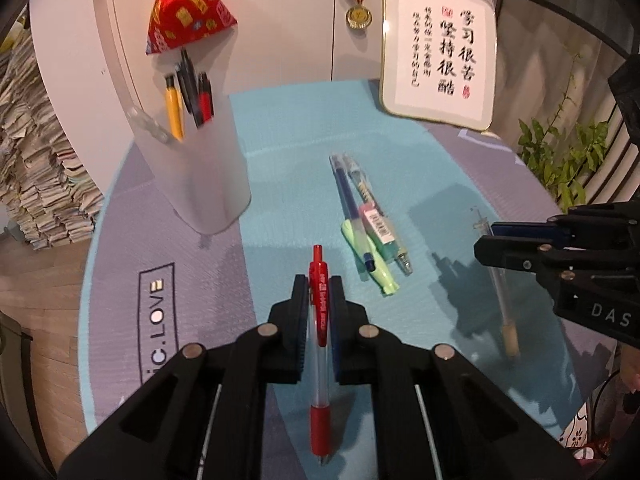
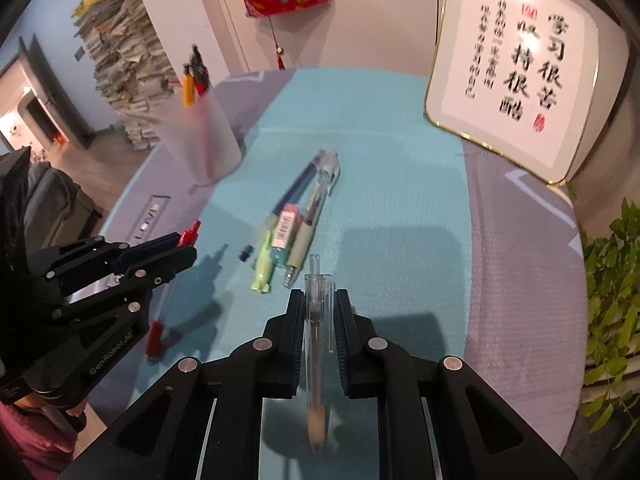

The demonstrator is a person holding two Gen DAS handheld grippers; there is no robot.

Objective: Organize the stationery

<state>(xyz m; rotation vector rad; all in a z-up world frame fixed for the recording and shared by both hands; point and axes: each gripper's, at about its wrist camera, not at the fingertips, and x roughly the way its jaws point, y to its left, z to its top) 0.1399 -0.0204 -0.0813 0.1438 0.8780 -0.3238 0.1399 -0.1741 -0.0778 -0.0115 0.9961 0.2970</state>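
Red pen (image 1: pixel 320 320) between left gripper (image 1: pixel 319 284) pads

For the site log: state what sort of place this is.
Probably a home study desk: a frosted pen holder with pens, a framed calligraphy plaque against the wall, and tall stacks of papers beside the table.

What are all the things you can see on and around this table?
red pen: one, red and clear, held in left tongs
clear pen: one, see-through, tan grip, held in right tongs
loose pens: three or so, blue, green and teal, mid-mat
pen cup: one, frosted white, far left, holding yellow, black and red pens
mat: one, teal and grey
framed calligraphy: one, white, gold edge, back right
red ornament: one, hanging
medal: one, gold, hanging
plant: green, right
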